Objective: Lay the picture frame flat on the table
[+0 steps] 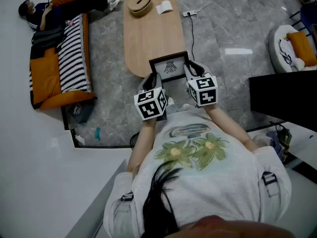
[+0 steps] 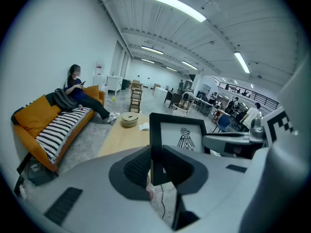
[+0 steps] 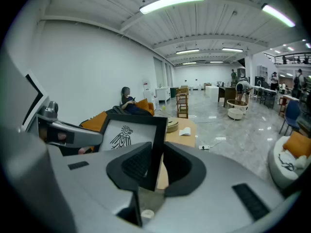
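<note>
A black picture frame [image 1: 169,68] with a white print of a bird-like figure is held upright over the near end of the wooden table [image 1: 148,33]. My left gripper [image 1: 150,78] is shut on the frame's left edge, and in the left gripper view the frame [image 2: 182,137] stands between the dark pads [image 2: 137,165] of that gripper [image 2: 155,166]. My right gripper [image 1: 190,69] is shut on the frame's right edge. The right gripper view shows the frame [image 3: 129,135] clamped in that gripper [image 3: 153,166]. I cannot tell whether the frame's bottom edge touches the table.
At the table's far end sit a round woven holder [image 1: 139,4] and a white paper [image 1: 164,7]. A power strip [image 1: 190,13] with a cable lies on the floor to the right. A person sits on the orange sofa [image 1: 59,58] at left. A black cabinet [image 1: 282,98] stands at right.
</note>
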{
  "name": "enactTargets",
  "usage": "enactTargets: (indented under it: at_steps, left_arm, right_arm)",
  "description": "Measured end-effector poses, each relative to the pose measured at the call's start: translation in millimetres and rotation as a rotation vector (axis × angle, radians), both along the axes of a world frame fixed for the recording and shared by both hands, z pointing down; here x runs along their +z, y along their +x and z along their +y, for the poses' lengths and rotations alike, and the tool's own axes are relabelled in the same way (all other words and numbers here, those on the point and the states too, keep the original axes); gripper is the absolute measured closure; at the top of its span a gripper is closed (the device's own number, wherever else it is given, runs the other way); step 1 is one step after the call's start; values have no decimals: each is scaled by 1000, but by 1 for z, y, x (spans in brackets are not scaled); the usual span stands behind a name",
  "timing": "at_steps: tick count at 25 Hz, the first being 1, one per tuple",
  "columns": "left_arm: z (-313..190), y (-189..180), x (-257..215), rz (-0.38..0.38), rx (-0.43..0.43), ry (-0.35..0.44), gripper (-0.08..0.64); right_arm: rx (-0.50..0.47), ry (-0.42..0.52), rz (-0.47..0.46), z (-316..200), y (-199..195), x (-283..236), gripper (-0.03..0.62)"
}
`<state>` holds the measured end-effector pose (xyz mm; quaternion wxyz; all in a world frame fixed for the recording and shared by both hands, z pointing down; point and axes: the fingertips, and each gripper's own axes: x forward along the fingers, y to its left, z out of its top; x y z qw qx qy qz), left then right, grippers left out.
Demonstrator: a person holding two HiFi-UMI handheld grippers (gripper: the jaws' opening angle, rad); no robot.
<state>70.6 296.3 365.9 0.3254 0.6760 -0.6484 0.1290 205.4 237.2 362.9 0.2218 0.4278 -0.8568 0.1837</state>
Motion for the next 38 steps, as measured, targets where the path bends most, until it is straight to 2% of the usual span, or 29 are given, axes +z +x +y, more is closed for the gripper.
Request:
enactTargets:
  at_steps: [14, 25, 38]
  left_arm:
    - [-11, -29, 10, 10, -4, -28, 480]
    - [-31, -63, 22, 25, 55, -51, 480]
    - [-51, -83, 34, 66, 66, -65, 480]
  right_arm:
    - [-22, 5, 0, -11, -31, 6, 506]
    - [15, 11, 15, -26, -62, 15, 506]
    - [5, 15, 30, -45, -82, 19, 506]
